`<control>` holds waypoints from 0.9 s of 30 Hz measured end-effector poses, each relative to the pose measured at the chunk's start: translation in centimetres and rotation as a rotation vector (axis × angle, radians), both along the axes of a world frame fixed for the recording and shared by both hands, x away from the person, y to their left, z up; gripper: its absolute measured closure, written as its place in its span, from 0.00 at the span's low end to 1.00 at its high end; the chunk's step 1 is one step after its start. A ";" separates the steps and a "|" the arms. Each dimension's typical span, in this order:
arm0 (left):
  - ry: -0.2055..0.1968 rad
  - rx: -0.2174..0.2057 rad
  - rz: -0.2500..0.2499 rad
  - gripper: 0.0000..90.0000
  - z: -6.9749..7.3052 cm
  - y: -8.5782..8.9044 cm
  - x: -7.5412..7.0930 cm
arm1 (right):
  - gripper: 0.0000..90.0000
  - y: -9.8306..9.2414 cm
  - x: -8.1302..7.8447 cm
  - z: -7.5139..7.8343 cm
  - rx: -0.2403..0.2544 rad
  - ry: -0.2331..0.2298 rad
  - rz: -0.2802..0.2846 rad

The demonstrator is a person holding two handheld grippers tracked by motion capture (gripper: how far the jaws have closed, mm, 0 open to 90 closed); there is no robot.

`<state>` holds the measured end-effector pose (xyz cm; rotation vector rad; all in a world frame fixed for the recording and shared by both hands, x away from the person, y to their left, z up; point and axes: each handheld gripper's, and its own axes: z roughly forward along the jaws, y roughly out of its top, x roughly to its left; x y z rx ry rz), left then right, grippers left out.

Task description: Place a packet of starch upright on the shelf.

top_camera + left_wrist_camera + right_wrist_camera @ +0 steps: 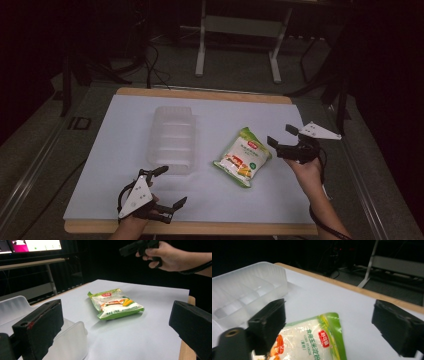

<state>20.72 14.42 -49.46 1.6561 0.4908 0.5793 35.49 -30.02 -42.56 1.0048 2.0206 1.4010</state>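
At the near left edge, the left gripper (167, 186) is held low with jaws spread wide, empty. Just beyond it lies the clear, ribbed plastic tray (171, 138), resting on the white table sheet (120, 150). Right of centre, the green-and-white starch pouch (243, 157) is seen lying flat. The right gripper (281, 135) is poised just beside it, jaws apart, nothing grasped. An approach seems underway; closing on the pouch's edge would be needed next. The tray's contents cannot be made out.
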 end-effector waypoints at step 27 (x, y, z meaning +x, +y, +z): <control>0.004 0.015 -0.011 0.00 -0.2 -0.2 0.1 | 0.15 -0.2 3.6 -8.4 -0.061 0.223 -0.002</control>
